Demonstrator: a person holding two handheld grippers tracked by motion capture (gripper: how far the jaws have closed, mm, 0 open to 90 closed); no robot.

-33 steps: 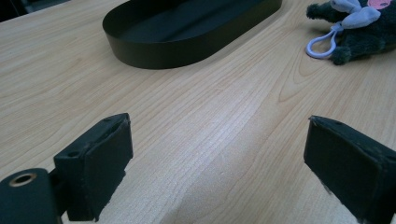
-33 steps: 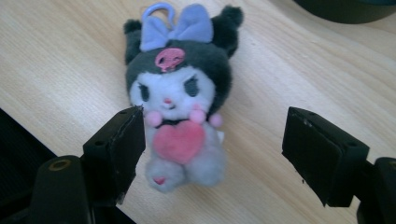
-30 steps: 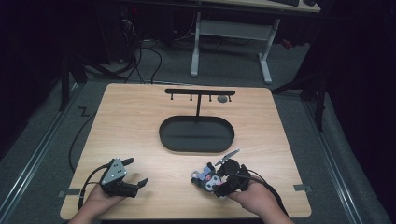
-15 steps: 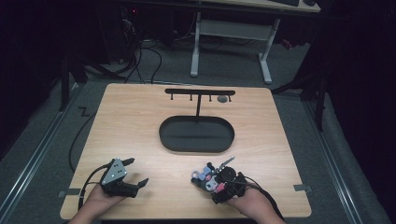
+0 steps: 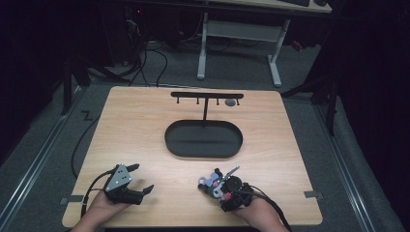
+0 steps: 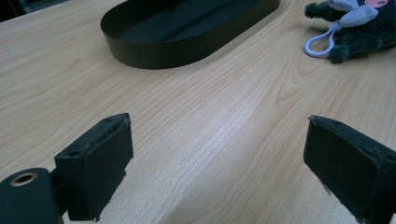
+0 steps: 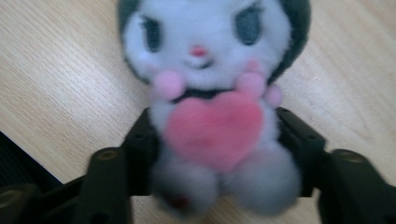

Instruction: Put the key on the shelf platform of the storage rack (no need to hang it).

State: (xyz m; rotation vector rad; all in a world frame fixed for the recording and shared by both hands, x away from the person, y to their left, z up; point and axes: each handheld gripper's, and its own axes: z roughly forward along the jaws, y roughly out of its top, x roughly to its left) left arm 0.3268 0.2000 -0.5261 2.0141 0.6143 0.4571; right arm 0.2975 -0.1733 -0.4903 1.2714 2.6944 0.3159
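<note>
Plush toy (image 7: 210, 112) clamped, right gripper (image 5: 227, 191) low | left gripper (image 5: 138, 181) agape

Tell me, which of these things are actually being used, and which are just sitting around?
In use: plush toy, clamped by the right gripper; probably the hook stand with its black tray.

Idle: left gripper, open; desk frame; floor cables.

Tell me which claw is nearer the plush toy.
Right. The right claw has its jaws on either side of the plush toy, closed on its body. The left claw sits open over bare table, off to the toy's left.
</note>
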